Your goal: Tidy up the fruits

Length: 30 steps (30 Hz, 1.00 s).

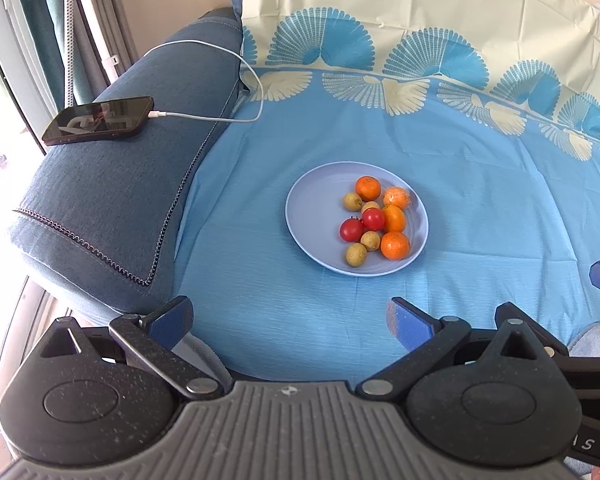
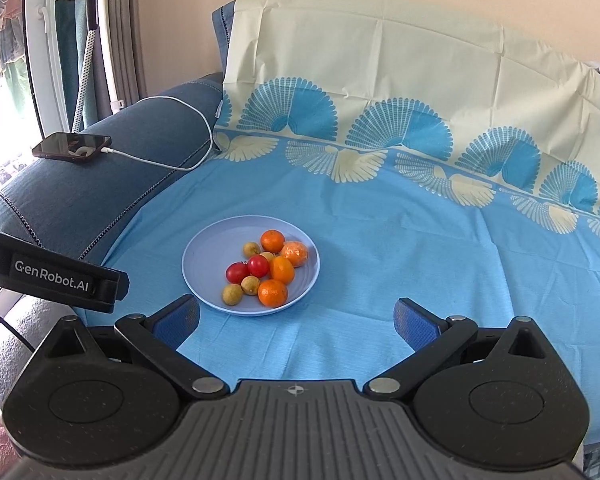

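A pale blue plate point(image 1: 312, 216) point(image 2: 208, 256) lies on the blue sheet and holds several small oranges point(image 1: 395, 245) point(image 2: 273, 293), two red tomatoes point(image 1: 351, 229) point(image 2: 237, 272) and several small brown-green fruits point(image 1: 356, 255) point(image 2: 232, 294). My left gripper point(image 1: 290, 320) is open and empty, near the front edge of the sheet, short of the plate. My right gripper point(image 2: 296, 320) is open and empty, just in front and to the right of the plate. The left gripper's body point(image 2: 52, 276) shows at the left of the right wrist view.
A dark phone point(image 1: 98, 120) point(image 2: 72, 147) on a white charging cable point(image 1: 220, 118) rests on the blue sofa armrest point(image 1: 112, 200) at the left. The patterned sheet point(image 1: 480, 200) covers the seat and backrest. A window and curtains stand at far left.
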Motion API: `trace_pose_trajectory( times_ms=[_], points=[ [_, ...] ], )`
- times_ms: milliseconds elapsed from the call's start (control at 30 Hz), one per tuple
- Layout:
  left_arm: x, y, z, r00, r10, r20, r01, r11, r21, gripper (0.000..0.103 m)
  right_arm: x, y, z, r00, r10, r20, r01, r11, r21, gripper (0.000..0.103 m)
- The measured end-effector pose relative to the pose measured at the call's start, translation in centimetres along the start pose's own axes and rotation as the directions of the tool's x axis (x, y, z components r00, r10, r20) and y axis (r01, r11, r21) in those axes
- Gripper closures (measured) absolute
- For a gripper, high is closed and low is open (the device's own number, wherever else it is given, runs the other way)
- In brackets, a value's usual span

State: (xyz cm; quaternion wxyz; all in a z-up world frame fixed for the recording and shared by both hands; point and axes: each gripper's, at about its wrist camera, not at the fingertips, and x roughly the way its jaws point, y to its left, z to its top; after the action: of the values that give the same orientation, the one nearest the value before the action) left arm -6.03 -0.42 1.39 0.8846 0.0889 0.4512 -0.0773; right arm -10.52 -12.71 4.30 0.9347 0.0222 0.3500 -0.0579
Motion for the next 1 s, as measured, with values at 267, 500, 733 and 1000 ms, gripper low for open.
trace_pose_trajectory(
  times_ms=[267, 500, 733, 1000],
  points=[
    [-0.01, -0.04, 0.02, 1.000, 0.003, -0.002, -0.003, 1.000, 0.004, 0.000, 0.01, 0.02, 0.03, 1.000, 0.001, 0.000, -0.001, 1.000, -0.001, 0.001],
    [0.06, -0.05, 0.06, 1.000, 0.006, -0.007, -0.006, 1.000, 0.004, 0.000, 0.03, 0.11, 0.05, 1.000, 0.001, 0.001, -0.001, 1.000, -0.002, 0.001],
    [0.10, -0.12, 0.04, 1.000, 0.007, -0.007, -0.007, 1.000, 0.005, 0.000, 0.00, 0.13, 0.11, 1.000, 0.000, 0.000, 0.000, 1.000, 0.000, 0.001],
    [0.17, -0.19, -0.01, 1.000, 0.007, -0.009, -0.007, 1.000, 0.009, 0.000, 0.15, 0.19, 0.00, 1.000, -0.001, -0.006, 0.001, 1.000, 0.005, 0.001]
  ],
)
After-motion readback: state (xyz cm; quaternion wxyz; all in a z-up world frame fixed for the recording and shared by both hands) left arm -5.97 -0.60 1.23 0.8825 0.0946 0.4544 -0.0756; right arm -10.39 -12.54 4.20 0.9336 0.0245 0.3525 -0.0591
